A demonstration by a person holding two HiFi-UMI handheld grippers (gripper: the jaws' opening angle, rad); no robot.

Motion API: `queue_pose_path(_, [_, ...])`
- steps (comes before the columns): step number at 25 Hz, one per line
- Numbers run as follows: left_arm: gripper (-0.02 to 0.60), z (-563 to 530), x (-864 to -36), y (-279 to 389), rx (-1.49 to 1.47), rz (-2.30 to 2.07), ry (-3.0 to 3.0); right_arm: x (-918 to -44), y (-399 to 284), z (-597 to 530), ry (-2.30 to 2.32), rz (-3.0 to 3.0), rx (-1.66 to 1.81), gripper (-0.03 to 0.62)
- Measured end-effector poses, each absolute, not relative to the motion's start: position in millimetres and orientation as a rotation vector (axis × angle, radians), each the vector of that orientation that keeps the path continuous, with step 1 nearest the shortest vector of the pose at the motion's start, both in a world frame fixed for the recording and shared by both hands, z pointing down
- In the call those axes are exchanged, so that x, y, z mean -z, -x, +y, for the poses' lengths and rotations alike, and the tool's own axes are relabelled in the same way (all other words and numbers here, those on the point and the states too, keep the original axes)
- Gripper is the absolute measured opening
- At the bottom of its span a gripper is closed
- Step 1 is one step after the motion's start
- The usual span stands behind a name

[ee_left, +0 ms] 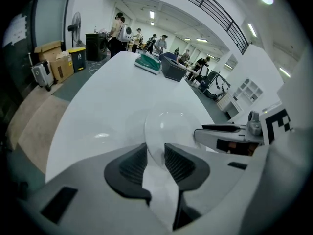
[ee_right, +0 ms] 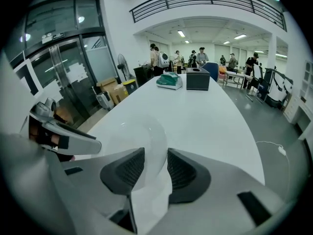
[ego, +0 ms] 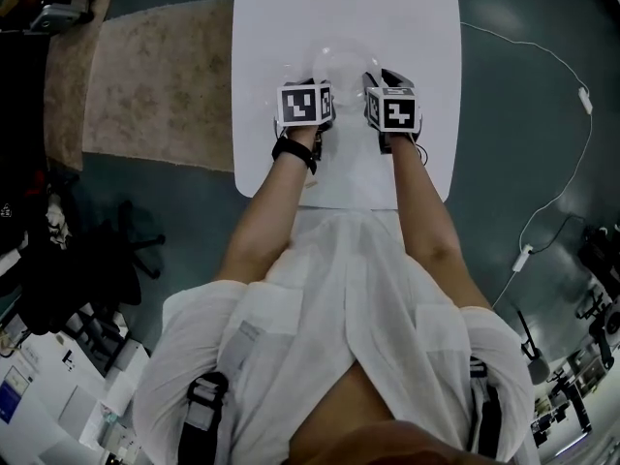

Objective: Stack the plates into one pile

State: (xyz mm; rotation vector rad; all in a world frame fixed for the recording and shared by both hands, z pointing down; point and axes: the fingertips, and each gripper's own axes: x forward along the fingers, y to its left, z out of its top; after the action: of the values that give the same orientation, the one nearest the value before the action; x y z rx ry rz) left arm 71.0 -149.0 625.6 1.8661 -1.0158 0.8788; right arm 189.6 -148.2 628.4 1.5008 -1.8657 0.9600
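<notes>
One translucent white plate (ego: 341, 58) shows near the middle of the white table (ego: 407, 17), between my two grippers; whether more plates lie under it I cannot tell. My left gripper (ego: 323, 77) grips its near left rim. In the left gripper view the plate (ee_left: 168, 126) runs between the ribbed pads (ee_left: 133, 164) of the left gripper (ee_left: 155, 158). My right gripper (ego: 374, 77) grips the near right rim. In the right gripper view the plate (ee_right: 142, 136) passes between the jaws of the right gripper (ee_right: 155, 164). Both grippers are shut on it.
A green box (ee_left: 148, 62) and a dark box (ee_left: 172, 68) stand at the table's far end. A beige rug (ego: 165, 76) lies on the floor to the left, and a white cable (ego: 572, 153) to the right. People stand far behind the table.
</notes>
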Motion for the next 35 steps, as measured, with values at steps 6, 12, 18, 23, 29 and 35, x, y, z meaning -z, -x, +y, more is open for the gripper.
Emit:
queue_pose_path(6, [0.117,-154,-625,-10,-0.83,-1.09,-1.779,-627,-129,-161,-1.388,-1.923,-0.937,0.166])
queue_pose_path(12, [0.117,-146,-646,47,-0.799,-1.14,-1.686,-646,-71,-159,-1.272,-1.946,-0.924,0.166])
queue_pose_path(18, [0.117,-139,-663,73,-0.803,-1.153,-1.651,-664,-44,-150,-1.19,-1.94,-0.927,0.166])
queue_pose_path(23, [0.117,-137,-674,83,-0.791,-1.137,-1.638,-669,-36,-148,-1.163,-1.93,-0.909,0.166])
queue_pose_path(29, [0.12,-139,-671,84,-0.818,-1.132,-1.685,-669,-37,-147,-1.152,-1.928,-0.863,0.166])
queue_pose_path(35, [0.124,-141,-660,86,-0.892,-1.159,-1.771,-663,-38,-142,-1.152,-1.931,-0.845,0.166])
